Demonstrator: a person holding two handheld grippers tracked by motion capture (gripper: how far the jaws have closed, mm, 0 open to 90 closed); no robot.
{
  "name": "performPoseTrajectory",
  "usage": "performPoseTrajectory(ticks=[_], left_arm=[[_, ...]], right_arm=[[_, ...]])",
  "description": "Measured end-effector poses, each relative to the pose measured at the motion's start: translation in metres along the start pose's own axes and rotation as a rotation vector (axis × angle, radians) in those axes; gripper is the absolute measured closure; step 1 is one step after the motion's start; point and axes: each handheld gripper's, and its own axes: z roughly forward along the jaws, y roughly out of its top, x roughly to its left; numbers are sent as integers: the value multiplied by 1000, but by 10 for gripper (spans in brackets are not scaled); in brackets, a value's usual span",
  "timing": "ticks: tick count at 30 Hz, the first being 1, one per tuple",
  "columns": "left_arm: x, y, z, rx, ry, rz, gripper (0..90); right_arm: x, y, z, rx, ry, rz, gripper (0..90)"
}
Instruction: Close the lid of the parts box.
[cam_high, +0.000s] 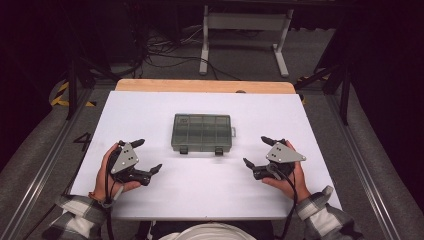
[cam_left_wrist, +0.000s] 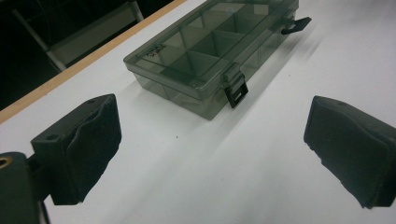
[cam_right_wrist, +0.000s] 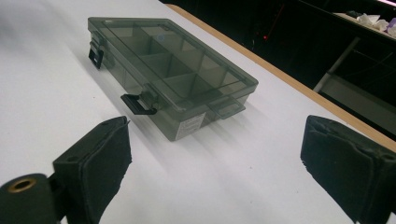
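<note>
Both sets of jaws are standing spread wide, nothing between them. Left gripper (cam_high: 147, 156) is sitting on the table (cam_high: 150, 115) near the person's left edge, jaws aiming inward toward the box (cam_high: 201, 132). Right gripper (cam_high: 256, 151) is mirroring it on the other side, also aiming inward. Both are well apart from the box.

The box is lying flat at the middle of the table, between the two grippers and a bit farther from the person. It's a smoky see-through plastic case with divided compartments, lid down. Long axis is running left-right across the table. Two black latches (cam_left_wrist: 236, 92) are facing the person's side; in the right gripper view the nearer one (cam_right_wrist: 136, 103) is sticking out flat. A small hanging tab (cam_right_wrist: 227, 107) is pointing toward the right gripper's end.
</note>
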Motion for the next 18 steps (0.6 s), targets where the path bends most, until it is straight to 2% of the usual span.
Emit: performPoseTrajectory(ticks=[4, 18], left_arm=[[0, -2, -3, 7, 6, 3, 49], [-2, -11, -14, 15, 10, -10, 39]], right_arm=[[1, -3, -3, 10, -10, -13, 91], [-1, -15, -18, 27, -38, -5, 87]])
